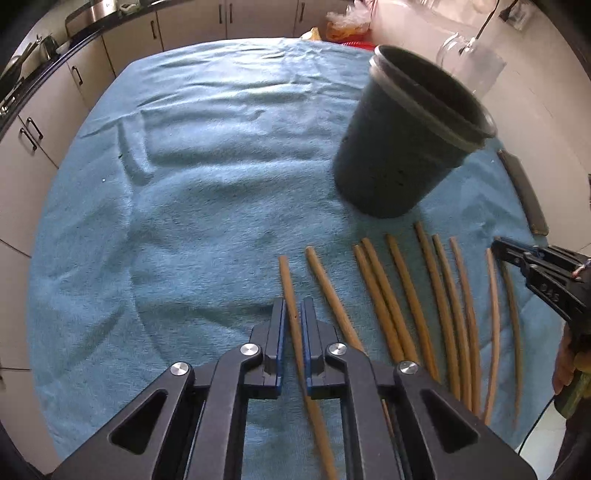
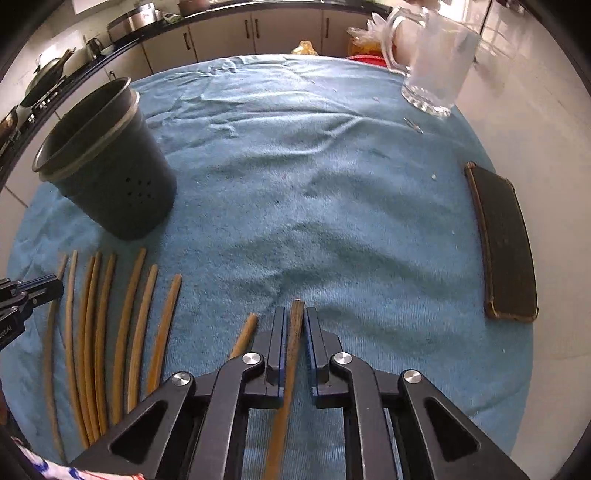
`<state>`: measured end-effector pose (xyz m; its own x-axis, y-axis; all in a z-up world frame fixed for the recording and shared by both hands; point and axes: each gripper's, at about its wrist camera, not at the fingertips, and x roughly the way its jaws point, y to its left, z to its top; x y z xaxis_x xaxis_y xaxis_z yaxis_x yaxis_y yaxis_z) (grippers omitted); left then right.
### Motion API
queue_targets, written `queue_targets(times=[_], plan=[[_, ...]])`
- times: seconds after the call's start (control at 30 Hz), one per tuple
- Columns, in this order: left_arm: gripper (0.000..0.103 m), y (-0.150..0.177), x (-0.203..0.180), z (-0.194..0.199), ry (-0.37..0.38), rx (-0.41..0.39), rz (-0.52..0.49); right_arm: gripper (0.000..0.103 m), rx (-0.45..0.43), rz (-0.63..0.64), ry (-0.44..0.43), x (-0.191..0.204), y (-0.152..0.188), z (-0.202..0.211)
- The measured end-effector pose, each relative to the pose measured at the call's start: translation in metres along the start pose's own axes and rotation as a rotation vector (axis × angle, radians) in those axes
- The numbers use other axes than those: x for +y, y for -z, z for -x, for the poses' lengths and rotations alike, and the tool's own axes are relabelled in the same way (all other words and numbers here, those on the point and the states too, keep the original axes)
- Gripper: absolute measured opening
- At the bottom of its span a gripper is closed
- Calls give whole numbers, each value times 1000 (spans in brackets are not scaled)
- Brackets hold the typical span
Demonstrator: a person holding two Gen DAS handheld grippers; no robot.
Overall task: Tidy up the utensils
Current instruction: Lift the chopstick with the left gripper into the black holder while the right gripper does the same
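Several wooden chopsticks (image 1: 406,295) lie side by side on a blue towel (image 1: 203,184). My left gripper (image 1: 293,306) points steeply down at the left end of the row, shut on the leftmost chopstick (image 1: 286,280), which runs between its blue pads. A black utensil holder (image 1: 402,140) stands upright just beyond the row. In the right wrist view my right gripper (image 2: 295,312) is shut on a darker chopstick (image 2: 294,339) at the right end of the row (image 2: 129,314). The holder (image 2: 110,166) stands at the far left there. Each gripper's tip shows at the other view's edge.
A glass mug (image 2: 432,74) stands at the towel's far right corner. A dark flat case (image 2: 506,251) lies along the right edge. Kitchen cabinets (image 1: 192,26) and a counter with pots line the back. A person's hand (image 1: 565,362) holds the right gripper.
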<state>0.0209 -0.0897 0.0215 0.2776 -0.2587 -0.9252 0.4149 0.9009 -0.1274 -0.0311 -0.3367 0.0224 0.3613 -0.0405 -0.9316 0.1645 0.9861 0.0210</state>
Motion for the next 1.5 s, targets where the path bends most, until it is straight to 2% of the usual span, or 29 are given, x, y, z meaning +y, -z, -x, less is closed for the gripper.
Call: queue_targets(times=[0.07, 0.13, 0.4, 0.53, 0.7, 0.97, 1.27, 1.5], plan=[[5, 5, 0, 13, 36, -45, 23, 7, -20, -13, -15, -2, 1, 4], [5, 11, -2, 32, 34, -100, 26, 7, -77, -46, -52, -7, 6, 20], [5, 51, -18, 135, 52, -361, -13, 7, -352, -61, -118, -5, 35, 118], [6, 71, -31, 163, 53, -450, -43, 7, -443, -49, -150, 3, 60, 152], [6, 97, -41, 190, 71, -509, -68, 7, -528, -20, -164, 14, 85, 181], [6, 129, -41, 208, 82, -562, -55, 7, -613, -2, -210, 22, 115, 213], [6, 148, -45, 234, 102, -627, -66, 7, -675, 29, -248, 30, 124, 239], [6, 149, -43, 249, 143, -654, -57, 7, -713, 39, -275, 32, 123, 252]])
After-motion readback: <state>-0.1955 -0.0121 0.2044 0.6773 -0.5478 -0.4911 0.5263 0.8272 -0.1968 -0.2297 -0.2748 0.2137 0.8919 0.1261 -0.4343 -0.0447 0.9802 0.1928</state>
